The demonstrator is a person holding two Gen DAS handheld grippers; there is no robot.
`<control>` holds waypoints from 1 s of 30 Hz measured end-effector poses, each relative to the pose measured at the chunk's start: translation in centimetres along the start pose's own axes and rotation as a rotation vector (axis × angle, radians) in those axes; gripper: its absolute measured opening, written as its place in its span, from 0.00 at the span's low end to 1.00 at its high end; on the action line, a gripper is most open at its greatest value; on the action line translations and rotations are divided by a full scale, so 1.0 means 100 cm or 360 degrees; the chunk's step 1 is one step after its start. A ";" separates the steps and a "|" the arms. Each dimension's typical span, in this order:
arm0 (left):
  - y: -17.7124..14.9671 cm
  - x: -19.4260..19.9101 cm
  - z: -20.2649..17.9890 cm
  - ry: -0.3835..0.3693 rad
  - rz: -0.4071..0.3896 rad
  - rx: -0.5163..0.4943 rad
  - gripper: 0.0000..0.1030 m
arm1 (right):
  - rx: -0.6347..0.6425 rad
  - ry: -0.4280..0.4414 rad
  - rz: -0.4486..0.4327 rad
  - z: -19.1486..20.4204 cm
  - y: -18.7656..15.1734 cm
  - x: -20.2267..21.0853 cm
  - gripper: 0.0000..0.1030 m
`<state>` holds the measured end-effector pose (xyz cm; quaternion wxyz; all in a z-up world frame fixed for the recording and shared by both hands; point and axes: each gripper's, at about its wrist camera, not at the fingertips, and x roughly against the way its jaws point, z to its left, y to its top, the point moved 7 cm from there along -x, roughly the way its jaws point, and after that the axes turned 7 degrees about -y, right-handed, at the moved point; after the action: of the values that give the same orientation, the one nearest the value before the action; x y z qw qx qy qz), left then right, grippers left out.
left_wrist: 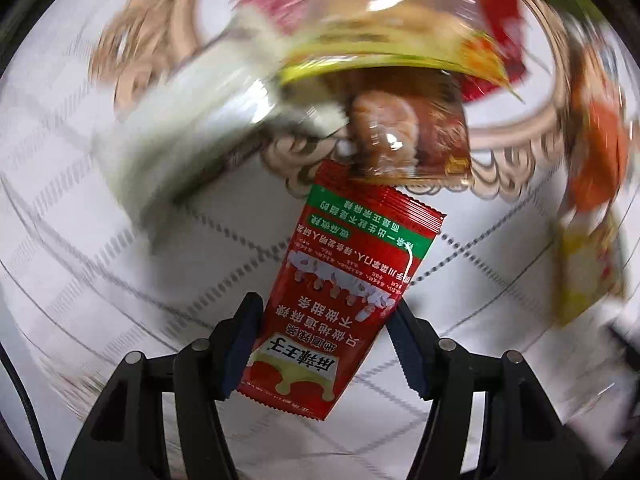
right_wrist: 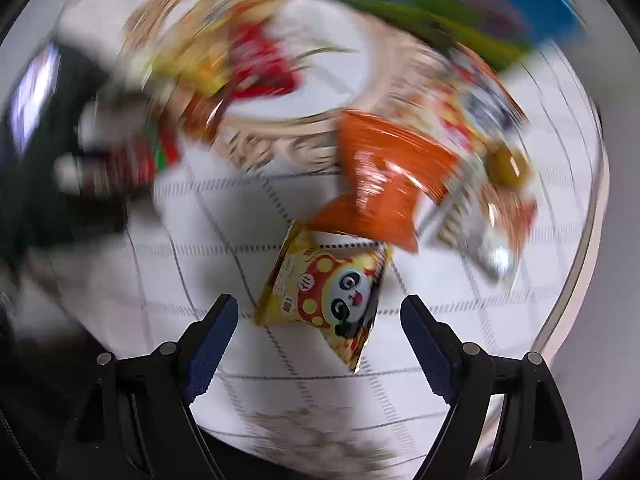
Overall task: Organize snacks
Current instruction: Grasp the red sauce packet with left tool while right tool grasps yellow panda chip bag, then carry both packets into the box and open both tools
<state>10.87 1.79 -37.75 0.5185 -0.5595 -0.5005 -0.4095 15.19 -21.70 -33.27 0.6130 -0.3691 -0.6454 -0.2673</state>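
In the left wrist view my left gripper (left_wrist: 326, 312) is closed on a red snack packet (left_wrist: 352, 280) with Chinese print, its lower part between the blue pads. Beyond it lie a brown clear-wrapped snack (left_wrist: 404, 132) and a yellow-green bag (left_wrist: 384, 52), blurred. In the right wrist view my right gripper (right_wrist: 318, 316) is open; a yellow panda packet (right_wrist: 332, 300) lies on the tablecloth between the fingers, untouched. An orange packet (right_wrist: 384, 180) lies just beyond it.
The white checked tablecloth (right_wrist: 200, 248) has a beige ornamental ring. More blurred snack bags lie at the far side and right (left_wrist: 596, 152). The left gripper shows as a dark blur (right_wrist: 80, 152) at left. The table edge (right_wrist: 580, 280) curves at right.
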 end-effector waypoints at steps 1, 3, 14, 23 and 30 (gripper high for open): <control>-0.002 -0.002 0.001 -0.0055 0.0014 0.0059 0.59 | 0.0110 -0.0046 0.0015 0.006 0.001 -0.003 0.83; -0.006 -0.009 0.003 -0.0120 0.0032 0.0132 0.60 | 0.0360 -0.0130 0.0060 0.021 0.003 -0.015 0.83; -0.009 -0.029 -0.025 0.0009 0.0085 -0.0067 0.62 | 0.0991 -0.0347 0.0414 0.044 -0.017 -0.082 0.69; 0.005 -0.029 -0.017 0.0035 0.0091 -0.0084 0.63 | -0.0703 0.0434 0.0370 -0.051 -0.016 -0.082 0.63; 0.000 -0.043 -0.039 0.0082 0.0072 -0.0109 0.59 | -0.0890 0.0601 0.0229 -0.069 -0.027 -0.064 0.78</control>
<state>10.42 -2.66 -41.51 0.5208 -0.5773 -0.4599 -0.4289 17.00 -29.73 -38.58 0.6141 -0.5112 -0.3947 -0.4536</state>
